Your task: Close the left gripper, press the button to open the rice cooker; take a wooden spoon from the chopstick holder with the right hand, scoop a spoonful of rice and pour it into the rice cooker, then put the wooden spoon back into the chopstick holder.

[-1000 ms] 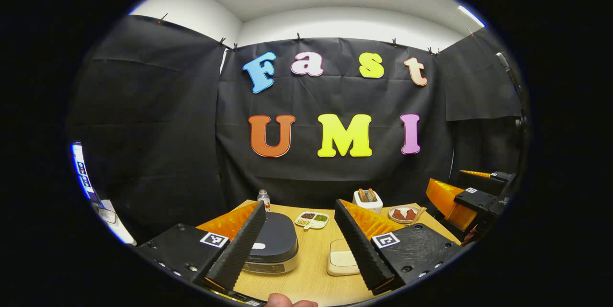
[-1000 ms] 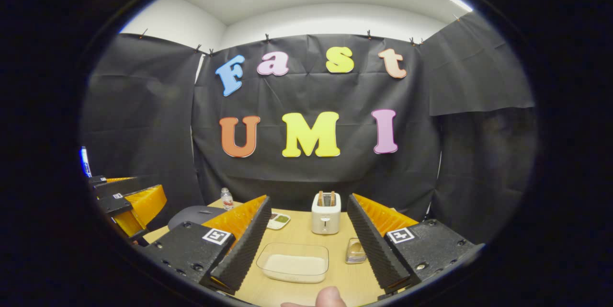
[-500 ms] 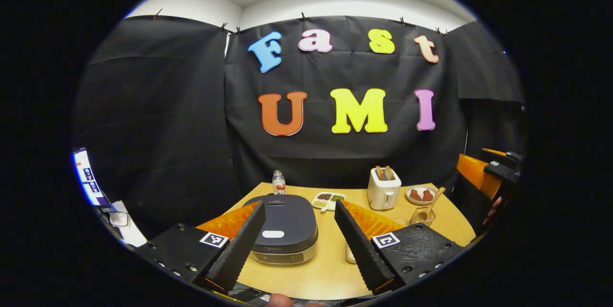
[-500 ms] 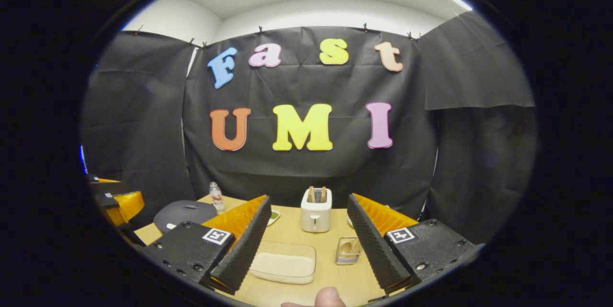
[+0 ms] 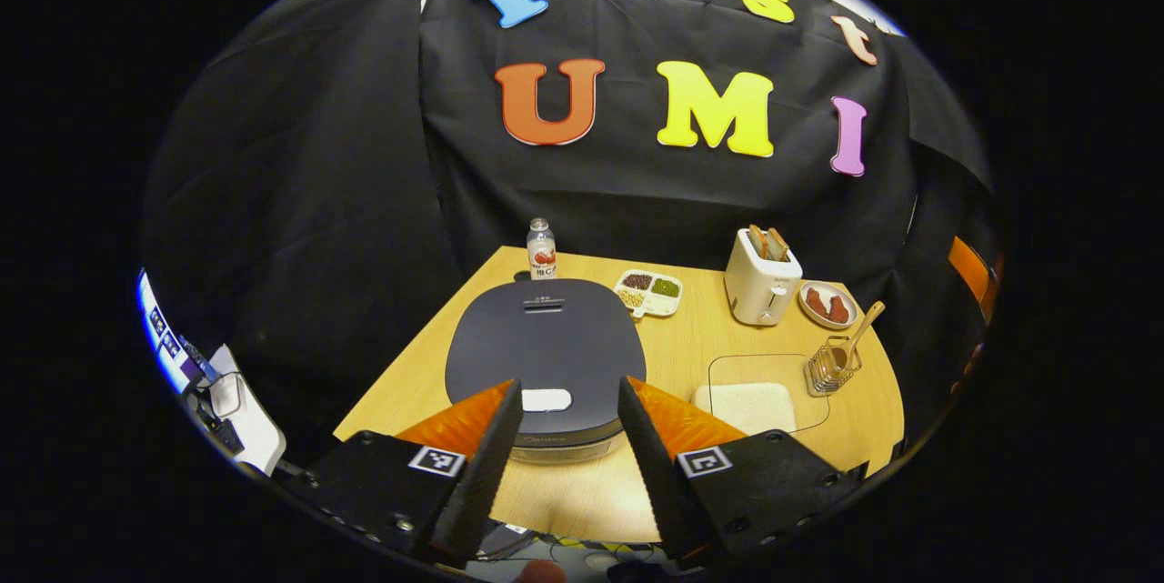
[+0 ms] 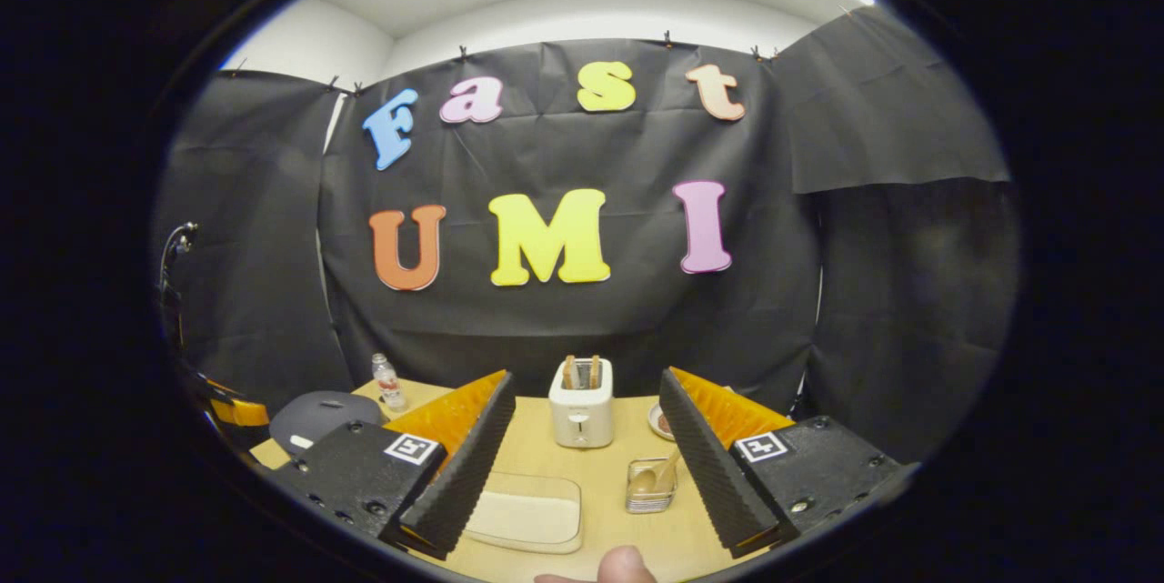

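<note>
The dark rice cooker [image 5: 546, 342] sits lid-down on the wooden table [image 5: 691, 342], its white button [image 5: 546, 399] at the near edge. My left gripper [image 5: 568, 387] hovers just above and in front of that button, open with a narrow gap and nothing held. Right of the cooker lies a clear rice container [image 5: 755, 397]. Beside it a wire chopstick holder [image 5: 827, 366] holds the wooden spoon [image 5: 859, 326]. My right gripper [image 6: 584, 378] is open and empty, back from the holder [image 6: 650, 485] and the rice container [image 6: 527, 510]. The cooker [image 6: 314, 415] appears at its far left.
A white toaster [image 5: 762, 278] with bread, a plate of red food [image 5: 827, 304], a divided dish [image 5: 648, 290] and a small bottle [image 5: 541, 251] line the table's back. A thumb [image 6: 627, 565] shows at the bottom edge. The left gripper [image 6: 232, 410] peeks in at the left.
The left gripper has risen, tipped down over the cooker and narrowed its jaws. The right gripper has drifted slightly, so the chopstick holder now sits between its fingers.
</note>
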The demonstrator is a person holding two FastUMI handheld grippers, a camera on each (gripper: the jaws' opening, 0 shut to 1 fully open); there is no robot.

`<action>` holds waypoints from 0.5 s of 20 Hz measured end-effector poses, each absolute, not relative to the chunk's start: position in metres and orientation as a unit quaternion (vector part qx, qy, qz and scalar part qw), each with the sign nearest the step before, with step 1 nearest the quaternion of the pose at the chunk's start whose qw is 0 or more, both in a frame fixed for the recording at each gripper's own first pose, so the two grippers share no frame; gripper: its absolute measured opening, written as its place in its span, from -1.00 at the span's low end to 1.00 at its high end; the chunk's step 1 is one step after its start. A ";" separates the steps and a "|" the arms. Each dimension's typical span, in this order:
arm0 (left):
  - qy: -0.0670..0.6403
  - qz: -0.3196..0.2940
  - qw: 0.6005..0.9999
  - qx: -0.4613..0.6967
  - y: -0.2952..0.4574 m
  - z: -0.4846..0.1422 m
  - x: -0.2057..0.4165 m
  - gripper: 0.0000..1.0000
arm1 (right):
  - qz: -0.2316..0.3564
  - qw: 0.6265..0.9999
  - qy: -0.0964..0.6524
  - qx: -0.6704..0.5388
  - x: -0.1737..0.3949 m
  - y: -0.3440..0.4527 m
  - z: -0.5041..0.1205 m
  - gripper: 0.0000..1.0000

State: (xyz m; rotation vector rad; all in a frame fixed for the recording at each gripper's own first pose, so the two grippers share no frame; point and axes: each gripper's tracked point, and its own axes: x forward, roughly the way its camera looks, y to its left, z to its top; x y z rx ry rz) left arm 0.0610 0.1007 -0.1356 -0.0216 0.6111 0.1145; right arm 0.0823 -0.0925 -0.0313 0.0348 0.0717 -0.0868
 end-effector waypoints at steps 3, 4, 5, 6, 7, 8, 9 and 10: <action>0.335 0.056 0.940 -0.020 0.117 -0.148 0.071 -0.29 | -0.060 0.997 0.049 0.022 0.085 -0.107 -0.042 1.00; 0.345 0.052 0.937 -0.024 0.118 -0.152 0.073 -0.29 | -0.065 0.996 0.052 0.023 0.085 -0.112 -0.045 1.00; 0.351 0.044 0.935 -0.031 0.120 -0.157 0.076 -0.29 | -0.070 0.996 0.054 0.024 0.086 -0.117 -0.047 1.00; 0.357 0.050 0.932 -0.043 0.124 -0.155 0.075 -0.29 | -0.074 0.995 0.055 0.025 0.086 -0.121 -0.047 1.00; 0.367 0.043 0.927 -0.054 0.122 -0.163 0.082 -1.00 | -0.078 0.995 0.056 0.025 0.085 -0.124 -0.048 1.00; 0.376 0.038 0.924 -0.056 0.123 -0.169 0.083 -0.84 | -0.083 0.995 0.055 0.026 0.085 -0.129 -0.048 1.00; 0.381 0.034 0.922 -0.053 0.125 -0.175 0.086 -0.88 | -0.088 0.994 0.056 0.027 0.085 -0.135 -0.049 1.00; 0.386 0.036 0.920 -0.048 0.128 -0.175 0.085 -0.90 | -0.092 0.994 0.057 0.028 0.085 -0.139 -0.049 1.00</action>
